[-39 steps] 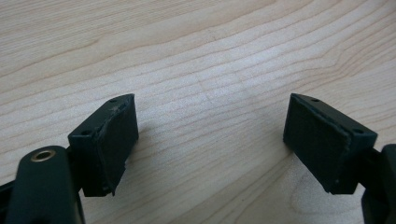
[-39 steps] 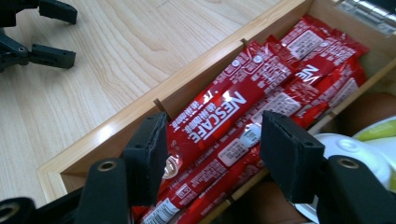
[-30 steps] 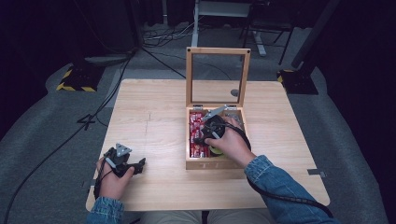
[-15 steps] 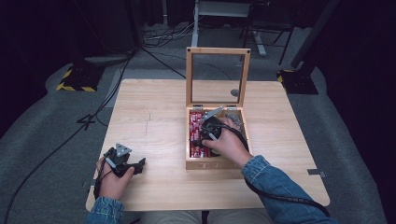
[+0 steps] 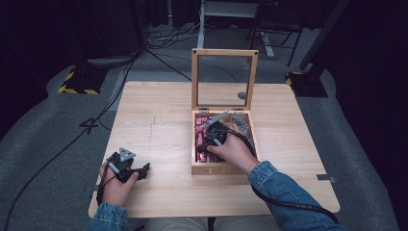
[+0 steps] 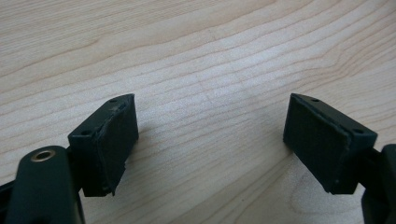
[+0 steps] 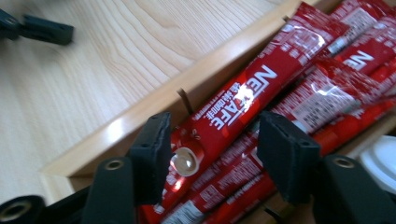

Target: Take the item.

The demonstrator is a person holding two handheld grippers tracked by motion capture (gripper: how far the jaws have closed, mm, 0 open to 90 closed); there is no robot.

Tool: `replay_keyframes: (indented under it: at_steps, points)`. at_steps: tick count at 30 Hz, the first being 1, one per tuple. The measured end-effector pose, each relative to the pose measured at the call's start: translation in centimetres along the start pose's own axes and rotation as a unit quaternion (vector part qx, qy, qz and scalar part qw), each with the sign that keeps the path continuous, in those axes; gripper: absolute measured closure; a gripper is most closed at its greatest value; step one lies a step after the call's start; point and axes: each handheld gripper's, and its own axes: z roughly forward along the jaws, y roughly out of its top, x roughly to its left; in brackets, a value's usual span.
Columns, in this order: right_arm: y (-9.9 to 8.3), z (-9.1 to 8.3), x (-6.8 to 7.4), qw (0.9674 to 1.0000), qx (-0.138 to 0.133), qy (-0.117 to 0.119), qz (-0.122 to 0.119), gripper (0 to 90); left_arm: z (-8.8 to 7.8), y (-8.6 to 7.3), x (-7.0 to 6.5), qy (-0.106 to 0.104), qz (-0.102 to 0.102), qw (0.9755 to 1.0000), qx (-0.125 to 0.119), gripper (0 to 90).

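Pale wooden tabletop (image 5: pixel 154 125): we've got the right gripper (image 7: pixel 212 154) down in the open glass-lidded wooden box (image 5: pixel 222 169), jaws just closing around the top red coffee stick sachet (image 7: pixel 243 102), not yet lifted; left gripper (image 6: pixel 210 140) idles spread, empty.

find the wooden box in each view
High view: the wooden box sits right of centre on the table, lid up.
Left gripper view: bare table, no box.
Right gripper view: its rim runs diagonally, red sachets inside.
Shared landmark: the table's wood grain.
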Motion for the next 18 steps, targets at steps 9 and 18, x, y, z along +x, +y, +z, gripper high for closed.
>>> replay_keyframes:
  at_steps: [9,18]
  points:
    - [-0.17,0.32,0.25,0.9999,0.003,0.016,0.003,62.8,0.00,0.00,0.00,0.000,0.000,1.0000,0.000,18.2]
    - [-0.04,-0.18,0.52,0.9995,0.003,0.021,0.024,82.8,0.00,0.00,0.00,0.000,0.000,1.0000,0.000,18.2]
